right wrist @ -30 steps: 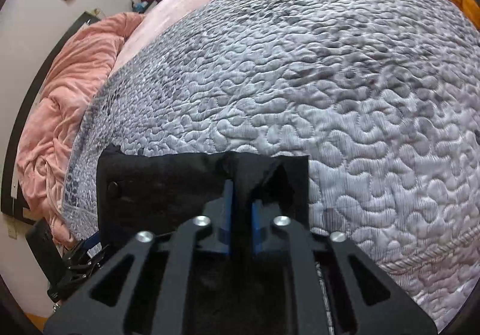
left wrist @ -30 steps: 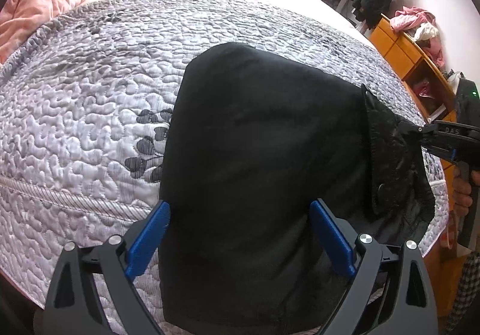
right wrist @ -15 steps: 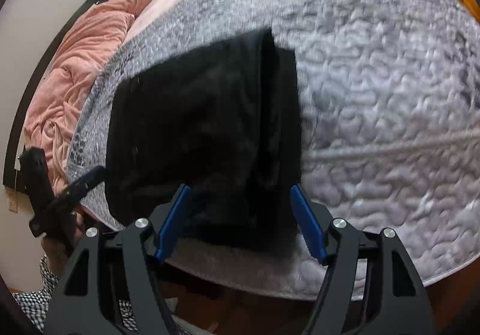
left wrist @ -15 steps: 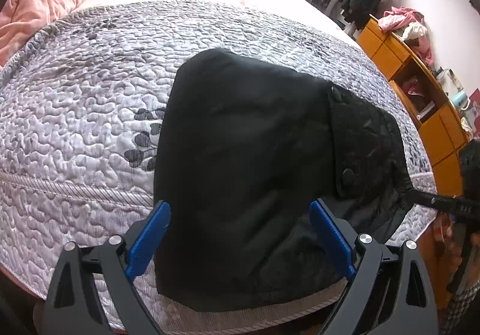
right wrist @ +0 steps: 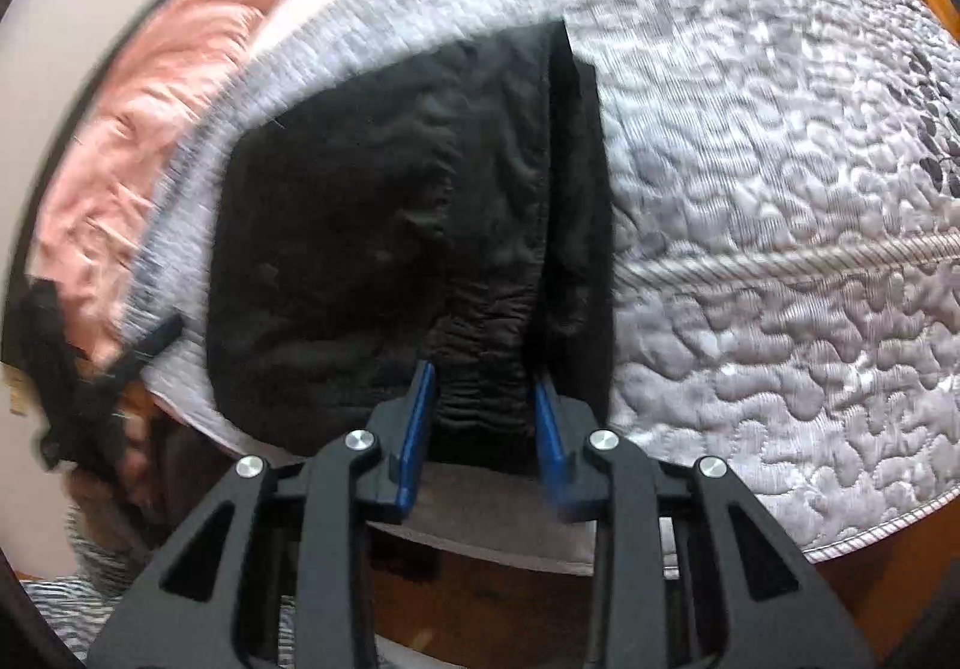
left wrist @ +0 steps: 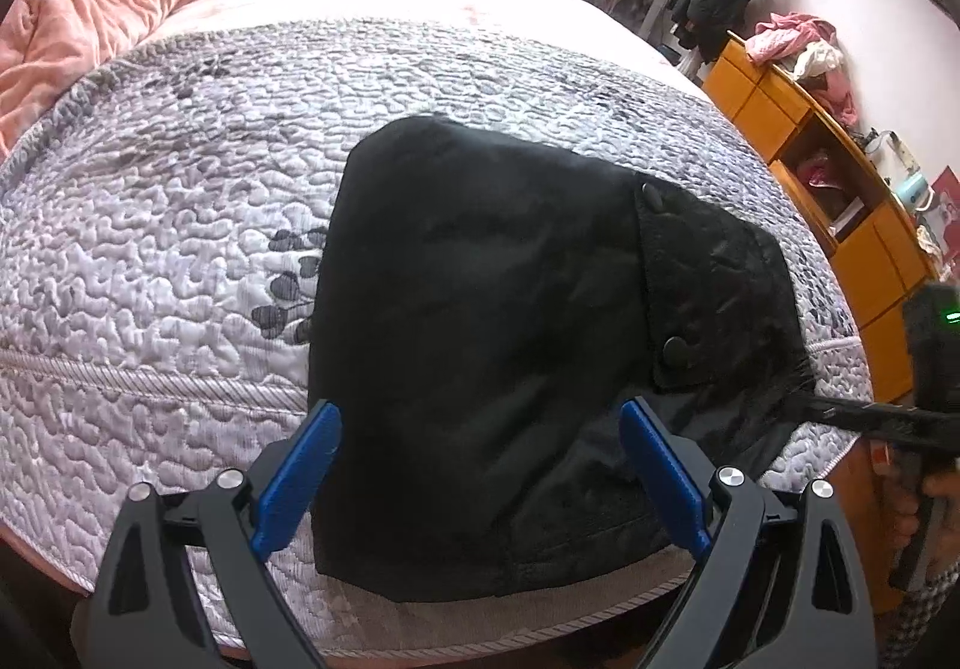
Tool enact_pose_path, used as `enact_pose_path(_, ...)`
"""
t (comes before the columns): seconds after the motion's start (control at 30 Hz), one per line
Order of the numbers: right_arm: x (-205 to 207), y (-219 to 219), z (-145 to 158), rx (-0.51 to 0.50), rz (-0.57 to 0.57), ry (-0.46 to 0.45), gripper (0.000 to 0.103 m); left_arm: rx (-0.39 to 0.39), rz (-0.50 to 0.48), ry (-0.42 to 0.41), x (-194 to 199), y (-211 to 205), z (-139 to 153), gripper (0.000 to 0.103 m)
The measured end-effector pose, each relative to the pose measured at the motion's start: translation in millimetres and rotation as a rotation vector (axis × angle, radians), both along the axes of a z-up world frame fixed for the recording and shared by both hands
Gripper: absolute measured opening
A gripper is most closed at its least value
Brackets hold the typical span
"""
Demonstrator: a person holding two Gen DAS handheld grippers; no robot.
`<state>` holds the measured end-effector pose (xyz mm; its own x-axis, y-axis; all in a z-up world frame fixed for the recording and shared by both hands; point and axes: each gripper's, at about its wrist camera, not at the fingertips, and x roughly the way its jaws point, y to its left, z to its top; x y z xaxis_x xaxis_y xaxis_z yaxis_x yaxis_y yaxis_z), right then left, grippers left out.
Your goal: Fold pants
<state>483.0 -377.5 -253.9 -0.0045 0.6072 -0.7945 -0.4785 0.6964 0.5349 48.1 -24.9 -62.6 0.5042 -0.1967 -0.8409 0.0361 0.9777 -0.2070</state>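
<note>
Pants (left wrist: 480, 345), black and folded into a compact block, lie on the quilt (left wrist: 150, 261) at the near edge of the bed, their near hem running past the quilt's corded border (left wrist: 144, 378) towards the mattress rim. In the left wrist view a flap with two buttons (left wrist: 675, 348) covers the block's right part.

The left claw (left wrist: 480, 480) is wide open and holds nothing; its blue fingers (left wrist: 297, 474) stand either side of the near end of the pants, above the cloth. To the left of the pants the quilt lies bare out to the pink blanket (left wrist: 90, 21), and far of them it runs bare to the pillow end. On the right a wooden cabinet (left wrist: 840, 201) stands close beside the bed.

In the blurred right wrist view the right claw (right wrist: 483, 429) is partly open around the gathered waistband (right wrist: 486, 357) at the near edge of the pants; whether the fingers (right wrist: 414, 429) touch the cloth cannot be told. Right of the pants there the quilt (right wrist: 780, 189) is bare to its rim.
</note>
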Motion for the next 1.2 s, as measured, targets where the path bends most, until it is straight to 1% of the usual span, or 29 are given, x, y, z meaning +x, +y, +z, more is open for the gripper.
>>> enact_pose_path(0.07,0.8,5.9,-14.4,-0.014,-0.009,0.027,0.031,0.008,-0.008,-0.009,-1.9,-2.3,2.9,0.094)
enact_pose_path(0.1,0.5,8.0,-17.3,-0.011,-0.010,0.024,0.032,0.008,-0.010,-0.012,-2.5,-3.0,3.9,0.094)
enact_pose_path(0.17,-1.6,8.7,-12.7,-0.005,-0.002,0.002,0.033,0.010,-0.017,-0.014,-3.4,-3.1,5.4,0.094)
enact_pose_path(0.2,-2.7,7.9,-10.3,-0.005,0.003,-0.006,0.035,0.012,-0.016,-0.015,-3.8,-2.9,5.8,0.094)
enact_pose_path(0.3,-4.0,1.3,-0.4,-0.001,0.001,-0.038,0.045,0.007,-0.010,-0.013,-3.0,-1.0,5.0,0.094)
enact_pose_path(0.37,-3.1,-4.8,5.1,0.033,-0.005,-0.044,0.045,0.004,-0.011,-0.006,-2.3,0.0,2.5,0.094)
enact_pose_path(0.4,0.3,-8.3,4.6,0.050,-0.012,-0.038,0.048,0.005,-0.011,-0.001,-1.8,0.4,1.0,0.094)
enact_pose_path(0.43,3.7,-12.8,5.1,0.075,-0.023,-0.025,0.053,0.008,-0.012,0.005,-1.2,1.3,-1.2,0.094)
enact_pose_path(0.47,6.6,-17.6,5.7,0.102,-0.035,-0.016,0.054,0.010,-0.014,0.009,-0.8,2.2,-2.9,0.094)
enact_pose_path(0.5,9.3,-23.1,5.0,0.116,-0.043,-0.011,0.056,0.007,-0.018,0.017,-0.2,5.3,-5.3,0.094)
enact_pose_path(0.53,11.4,-26.7,4.8,0.124,-0.050,-0.006,0.061,0.000,-0.021,0.022,0.1,8.3,-7.1,0.094)
enact_pose_path(0.57,14.0,-30.9,3.7,0.131,-0.058,0.000,0.064,-0.011,-0.021,0.031,0.6,12.7,-9.5,0.094)
enact_pose_path(0.63,19.6,-39.6,2.4,0.137,-0.063,0.004,0.066,-0.048,-0.015,0.069,2.7,28.0,-17.0,0.094)
enact_pose_path(0.7,19.4,-48.1,-2.9,0.168,-0.053,0.027,0.067,-0.104,-0.011,0.103,5.0,44.0,-24.5,0.094)
enact_pose_path(0.77,22.7,-48.3,-6.8,0.193,-0.051,0.052,0.067,-0.194,-0.015,0.134,8.5,61.1,-33.8,0.094)
enact_pose_path(0.83,29.4,-53.9,-16.4,0.244,-0.056,0.099,0.071,-0.240,-0.001,0.164,11.8,72.7,-43.0,0.094)
enact_pose_path(0.9,35.0,-56.9,-27.2,0.310,-0.065,0.168,0.075,-0.322,-0.008,0.189,15.7,83.7,-53.6,0.094)
enact_pose_path(0.93,37.8,-58.2,-33.7,0.347,-0.064,0.208,0.075,-0.372,-0.011,0.211,18.4,88.3,-60.4,0.094)
enact_pose_path(1.0,41.8,-61.0,-49.1,0.409,-0.061,0.287,0.076,-0.435,-0.023,0.249,23.3,93.9,-72.0,0.094)
enact_pose_path(1.1,45.3,-64.5,-63.5,0.426,-0.063,0.336,0.079,-0.474,-0.038,0.271,29.8,96.7,-85.2,0.096)
enact_pose_path(1.2,48.6,-64.8,-73.1,0.426,-0.047,0.353,0.079,-0.515,-0.062,0.278,35.7,95.6,-91.5,0.096)
